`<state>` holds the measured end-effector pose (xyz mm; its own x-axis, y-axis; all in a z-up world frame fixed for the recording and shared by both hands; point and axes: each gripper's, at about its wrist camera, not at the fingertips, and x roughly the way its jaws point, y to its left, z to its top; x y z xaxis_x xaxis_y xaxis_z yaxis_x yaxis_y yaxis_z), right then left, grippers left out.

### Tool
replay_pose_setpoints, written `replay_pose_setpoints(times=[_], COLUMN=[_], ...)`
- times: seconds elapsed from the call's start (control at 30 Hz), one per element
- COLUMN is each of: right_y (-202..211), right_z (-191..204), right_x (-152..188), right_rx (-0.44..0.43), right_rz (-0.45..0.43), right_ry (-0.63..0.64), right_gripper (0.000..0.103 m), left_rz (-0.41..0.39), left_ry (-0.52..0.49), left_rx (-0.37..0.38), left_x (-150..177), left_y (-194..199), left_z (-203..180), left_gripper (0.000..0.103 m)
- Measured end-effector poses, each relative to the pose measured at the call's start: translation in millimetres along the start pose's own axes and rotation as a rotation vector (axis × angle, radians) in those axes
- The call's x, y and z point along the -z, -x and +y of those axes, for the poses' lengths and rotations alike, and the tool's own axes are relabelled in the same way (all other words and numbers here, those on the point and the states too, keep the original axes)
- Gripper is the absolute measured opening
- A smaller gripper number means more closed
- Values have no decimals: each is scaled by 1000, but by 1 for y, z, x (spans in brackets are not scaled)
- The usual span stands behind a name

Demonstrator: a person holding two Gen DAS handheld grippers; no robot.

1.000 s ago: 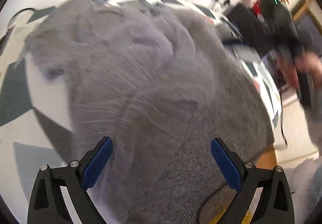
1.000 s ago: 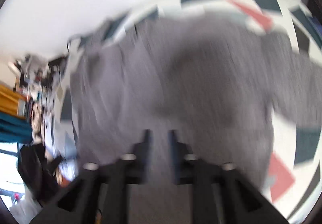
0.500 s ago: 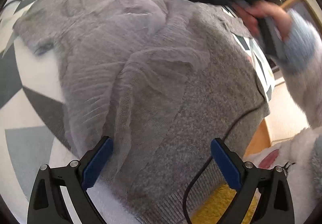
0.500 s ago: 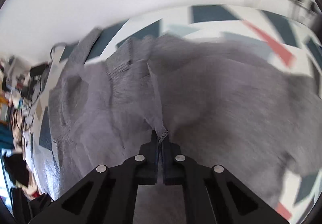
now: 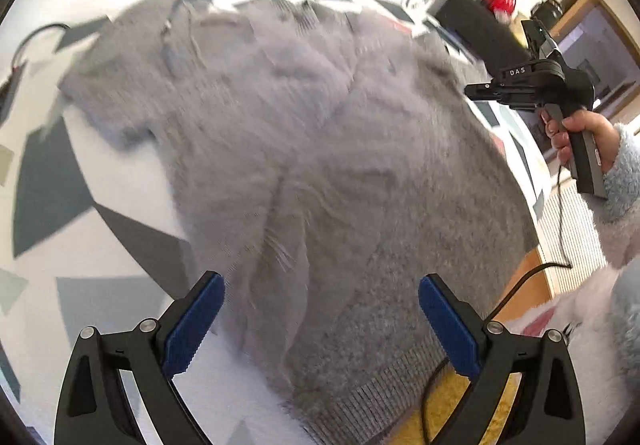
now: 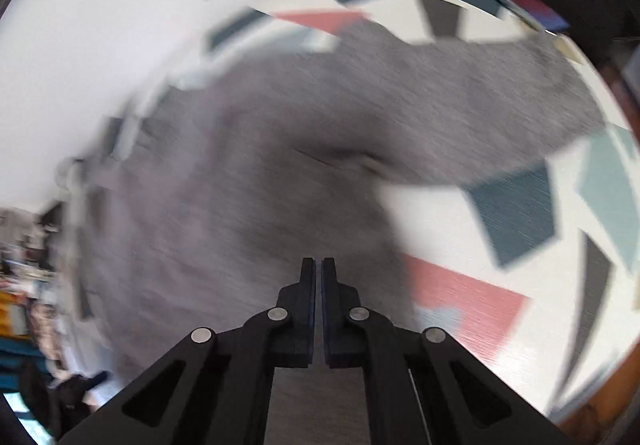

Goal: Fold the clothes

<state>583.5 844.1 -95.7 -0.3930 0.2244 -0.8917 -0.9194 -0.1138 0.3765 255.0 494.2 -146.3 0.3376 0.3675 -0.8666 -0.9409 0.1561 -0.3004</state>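
A worktop (image 5: 132, 181) covered in a white cloth printed with dark teal, grey and red angular shapes carries a grey knit sweater (image 5: 320, 173), spread rumpled across most of it. Its ribbed hem lies at the near edge, one sleeve stretching sideways.

Bright, motion-blurred, fisheye-warped edges
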Motion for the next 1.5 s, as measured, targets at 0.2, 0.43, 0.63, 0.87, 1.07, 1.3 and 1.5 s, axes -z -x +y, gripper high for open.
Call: replay_pose_setpoints(times=[0.2,0.43,0.63,0.87,1.07,1.3,1.5], right_y=[-34,-96,-102,-46,-27,-7,-56], right_z=[108,188,165,95,59,84,176], right_x=[-6,0,13,32,28,22,28], right_rx=[-149,-76,-21,-30,74,-44,-157], right_rz=[51,121,178,127,125,99,102], right_ry=[218,364,373,307,247,340,604], right_gripper=[41,42,2,2,2,8,52], left_rz=[-51,-65,-87,-35,-23,-27,17], left_ry=[28,37,160,230,214,199,123], left_rx=[-82,-167,-63,16,51,127,88], left_x=[-12,-10,-13,-10,-9,6,16], left_y=[-2,-11,-5,-26,-28,-22,-20], left_z=[11,30,60,66,56,40,22], left_gripper=[98,98,98,98,98,81,81])
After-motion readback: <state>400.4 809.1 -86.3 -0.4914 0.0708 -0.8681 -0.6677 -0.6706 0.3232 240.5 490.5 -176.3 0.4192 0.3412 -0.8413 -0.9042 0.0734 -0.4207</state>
